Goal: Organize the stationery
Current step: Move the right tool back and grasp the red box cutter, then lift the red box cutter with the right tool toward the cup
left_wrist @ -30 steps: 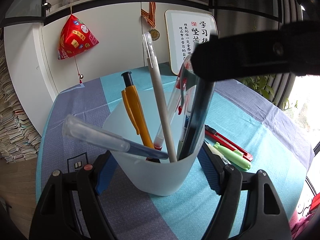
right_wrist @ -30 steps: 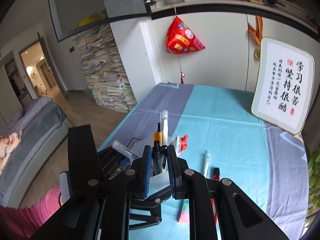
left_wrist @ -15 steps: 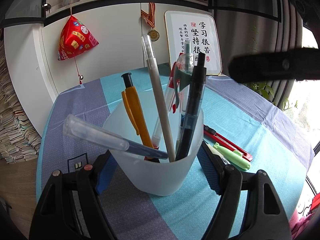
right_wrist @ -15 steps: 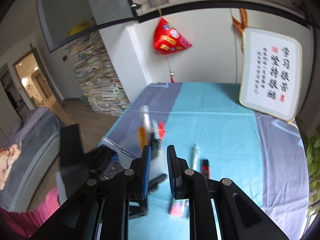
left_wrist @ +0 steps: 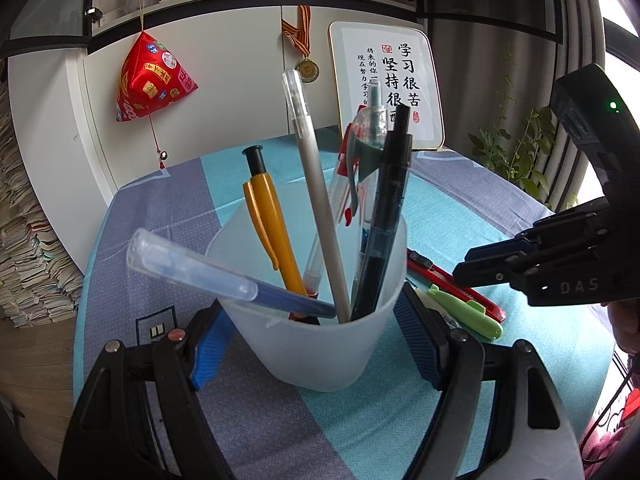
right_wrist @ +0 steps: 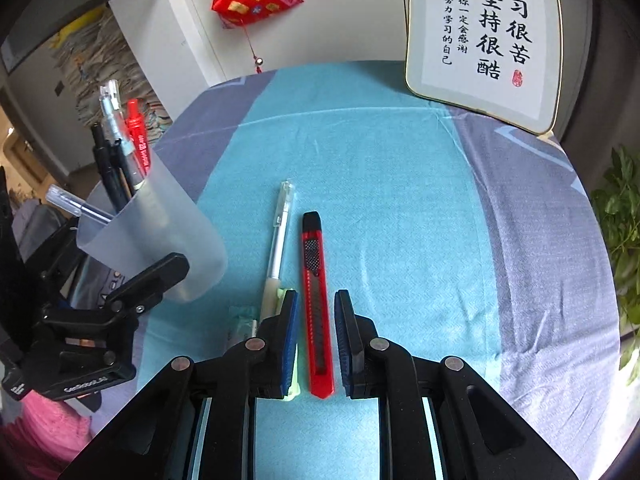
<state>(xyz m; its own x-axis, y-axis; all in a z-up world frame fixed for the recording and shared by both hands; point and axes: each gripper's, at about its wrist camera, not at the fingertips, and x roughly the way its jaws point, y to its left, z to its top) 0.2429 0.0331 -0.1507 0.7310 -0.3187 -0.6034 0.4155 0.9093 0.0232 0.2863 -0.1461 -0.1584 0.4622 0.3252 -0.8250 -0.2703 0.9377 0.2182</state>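
On counter: red utility knife (right_wrist: 317, 304) lies between right tool (right_wrist: 316, 336) pads, apparently untouched.
Right tool: jaws opening.
Left tool (left_wrist: 312, 332): clamped on pen cup (left_wrist: 316, 320).
Next: close, lift, drop into cup.

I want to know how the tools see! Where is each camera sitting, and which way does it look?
Left wrist view: on the left tool, looking forward and down at the cup it clamps; its two fingers show.
Right wrist view: on the right tool, opening, looking down at the red knife between its fingers.
Both show the cup, knife, framed writing and teal cloth.
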